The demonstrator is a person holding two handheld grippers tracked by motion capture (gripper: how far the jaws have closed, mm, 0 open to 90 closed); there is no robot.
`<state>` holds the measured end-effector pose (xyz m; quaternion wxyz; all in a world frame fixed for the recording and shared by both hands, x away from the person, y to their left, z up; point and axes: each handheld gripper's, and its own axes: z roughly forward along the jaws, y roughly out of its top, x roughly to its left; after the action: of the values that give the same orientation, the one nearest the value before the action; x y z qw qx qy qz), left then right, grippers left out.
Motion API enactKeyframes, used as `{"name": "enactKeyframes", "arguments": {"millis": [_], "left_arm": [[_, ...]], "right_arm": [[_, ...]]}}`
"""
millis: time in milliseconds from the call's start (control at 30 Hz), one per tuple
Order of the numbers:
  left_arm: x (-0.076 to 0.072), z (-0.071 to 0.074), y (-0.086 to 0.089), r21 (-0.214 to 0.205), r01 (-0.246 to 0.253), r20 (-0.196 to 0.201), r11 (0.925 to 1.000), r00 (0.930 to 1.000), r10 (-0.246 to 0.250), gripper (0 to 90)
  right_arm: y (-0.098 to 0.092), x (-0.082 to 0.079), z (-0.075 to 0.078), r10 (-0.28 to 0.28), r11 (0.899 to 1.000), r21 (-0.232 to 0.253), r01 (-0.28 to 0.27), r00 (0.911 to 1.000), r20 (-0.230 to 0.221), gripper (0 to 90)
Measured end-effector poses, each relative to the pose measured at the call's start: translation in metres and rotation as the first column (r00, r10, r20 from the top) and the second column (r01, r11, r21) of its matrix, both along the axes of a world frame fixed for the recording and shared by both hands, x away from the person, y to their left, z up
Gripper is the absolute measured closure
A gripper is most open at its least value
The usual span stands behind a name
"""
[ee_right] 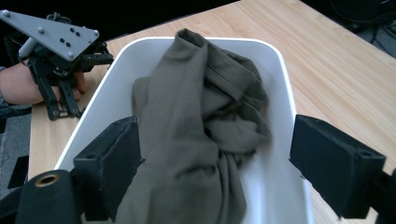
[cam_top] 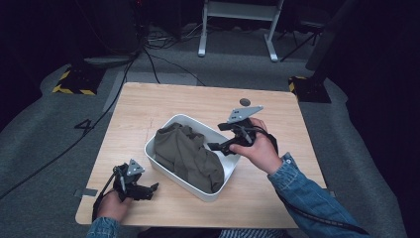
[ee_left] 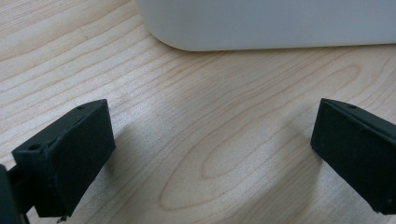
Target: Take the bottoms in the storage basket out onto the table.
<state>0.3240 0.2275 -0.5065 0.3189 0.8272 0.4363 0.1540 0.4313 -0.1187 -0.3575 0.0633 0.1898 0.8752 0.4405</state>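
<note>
A crumpled olive-green cloth (cam_top: 187, 156) lies in a white rectangular bin (cam_top: 198, 191) in the middle of the wooden table (cam_top: 163, 104). My right gripper (cam_top: 219, 139) hovers over the bin's right end and points at the cloth. In the right gripper view its jaws stand wide apart over the cloth (ee_right: 205, 126) and the bin's rim (ee_right: 280, 60), with nothing pressed between them, so my right gripper (ee_right: 215, 172) is open. My left gripper (cam_top: 148, 191) rests low at the table's front left, open. Between its jaws (ee_left: 212, 154) is bare wood, with the bin's wall (ee_left: 280, 23) just ahead.
A small dark round mark (cam_top: 244, 102) sits near the table's far edge. Beyond the table are cables on grey carpet, a white frame's legs (cam_top: 237, 20) and yellow-black striped bases (cam_top: 74, 82). The left gripper (ee_right: 63, 109) and its hand appear beside the bin.
</note>
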Motion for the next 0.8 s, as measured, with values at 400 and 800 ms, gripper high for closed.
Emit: {"name": "enactKeyframes", "arguments": {"millis": [400,800], "left_arm": [[0.000,0.000,0.000,-0.001,0.001,-0.001,1.0000,1.0000,-0.001,0.0],[0.000,0.000,0.000,-0.001,0.000,-0.001,1.0000,1.0000,0.000,0.0]], "right_arm": [[0.063,0.019,-0.041,0.004,0.997,-0.080,-0.010,0.9975,-0.070,16.2],[0.098,0.029,-0.093,-0.042,0.978,-0.210,-0.004,0.9758,-0.214,2.3]]}}
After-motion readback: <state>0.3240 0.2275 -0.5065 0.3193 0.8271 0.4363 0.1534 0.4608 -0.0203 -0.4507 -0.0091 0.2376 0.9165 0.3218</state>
